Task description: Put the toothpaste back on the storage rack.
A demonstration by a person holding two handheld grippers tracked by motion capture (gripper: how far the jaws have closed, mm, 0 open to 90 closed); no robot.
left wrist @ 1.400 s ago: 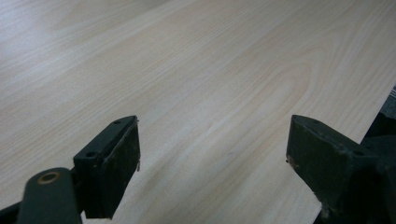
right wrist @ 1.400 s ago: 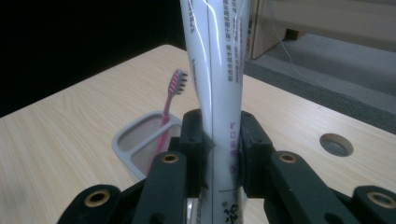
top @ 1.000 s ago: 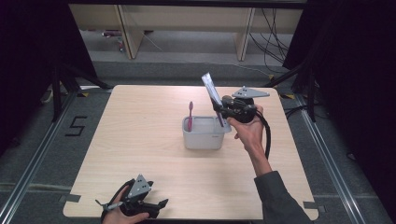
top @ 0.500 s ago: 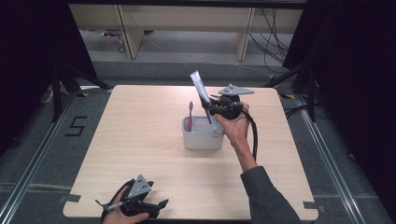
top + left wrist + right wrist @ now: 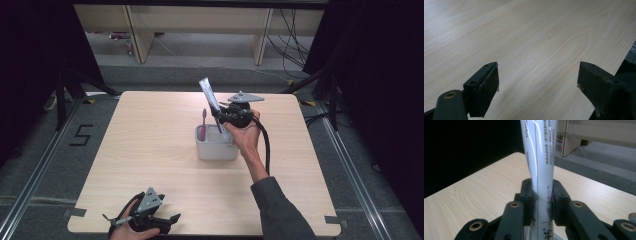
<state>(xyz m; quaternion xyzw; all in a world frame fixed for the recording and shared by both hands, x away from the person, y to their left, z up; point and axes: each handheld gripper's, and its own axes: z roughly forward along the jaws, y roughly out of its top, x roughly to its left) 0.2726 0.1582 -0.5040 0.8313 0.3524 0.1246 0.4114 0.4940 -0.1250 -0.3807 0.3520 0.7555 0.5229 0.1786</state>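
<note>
1. A white tube (image 5: 209, 95) is clamped upright in the right gripper (image 5: 223, 118), its lower end just above the white holder (image 5: 216, 148), mid-surface.
2. The left gripper (image 5: 167, 221) is held wide and empty, well apart.

Black two-jaw tool (image 5: 220, 119) with brass screws, grey three-cornered plate, black cable.
</note>
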